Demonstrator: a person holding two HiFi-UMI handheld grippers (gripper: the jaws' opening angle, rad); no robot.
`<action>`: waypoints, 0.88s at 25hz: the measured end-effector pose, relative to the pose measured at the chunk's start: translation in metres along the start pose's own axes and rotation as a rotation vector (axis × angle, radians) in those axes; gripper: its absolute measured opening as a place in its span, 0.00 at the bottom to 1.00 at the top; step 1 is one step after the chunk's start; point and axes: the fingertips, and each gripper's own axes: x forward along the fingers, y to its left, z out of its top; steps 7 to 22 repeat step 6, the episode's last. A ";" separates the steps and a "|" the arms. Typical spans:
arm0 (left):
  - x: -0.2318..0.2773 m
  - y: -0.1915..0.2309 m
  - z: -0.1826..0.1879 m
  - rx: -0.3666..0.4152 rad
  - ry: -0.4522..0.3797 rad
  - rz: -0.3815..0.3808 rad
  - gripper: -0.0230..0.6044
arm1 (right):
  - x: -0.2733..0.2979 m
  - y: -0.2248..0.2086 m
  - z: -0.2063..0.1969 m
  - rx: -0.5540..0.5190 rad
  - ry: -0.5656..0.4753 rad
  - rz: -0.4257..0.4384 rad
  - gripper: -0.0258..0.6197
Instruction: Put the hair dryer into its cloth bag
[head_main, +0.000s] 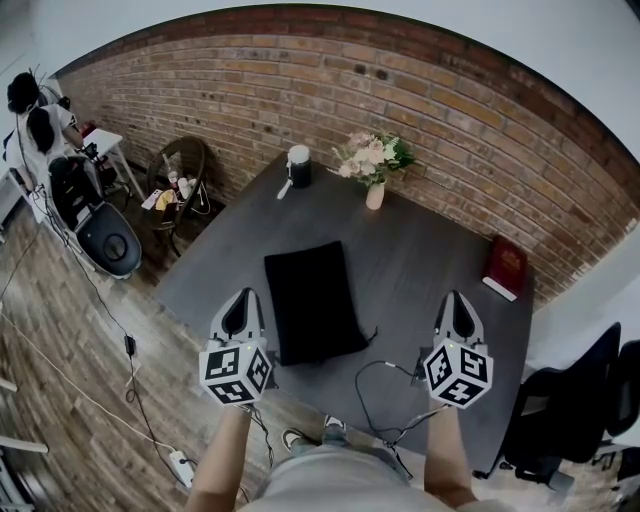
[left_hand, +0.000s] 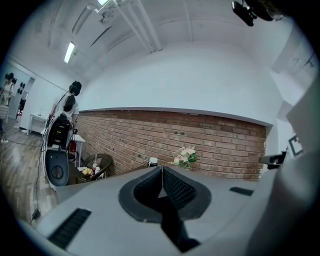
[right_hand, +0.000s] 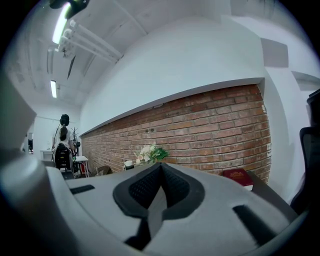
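Note:
A black cloth bag (head_main: 312, 300) lies flat in the middle of the dark table (head_main: 420, 250); a thin drawstring trails from its near right corner. At the table's far end stands a black and white object (head_main: 298, 165) that may be the hair dryer; it is too small to tell. My left gripper (head_main: 240, 300) hovers just left of the bag, shut and empty. My right gripper (head_main: 456, 302) is well to the right of the bag, also shut and empty. In the left gripper view (left_hand: 161, 172) and the right gripper view (right_hand: 160, 170) the jaws meet with nothing between them.
A vase of flowers (head_main: 375, 160) stands at the far edge by the brick wall. A red book (head_main: 505, 267) lies at the table's right edge. A black cord (head_main: 385, 375) loops at the near edge. A black office chair (head_main: 570, 410) is right, a wicker chair (head_main: 178, 185) left.

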 end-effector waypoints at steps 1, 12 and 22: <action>0.000 -0.001 -0.001 0.003 0.005 -0.004 0.05 | 0.000 0.000 0.000 -0.001 0.002 0.000 0.04; 0.001 0.003 -0.001 0.000 0.011 -0.001 0.05 | 0.001 0.005 -0.004 -0.012 0.020 0.012 0.04; 0.001 0.003 -0.001 0.000 0.011 -0.001 0.05 | 0.001 0.005 -0.004 -0.012 0.020 0.012 0.04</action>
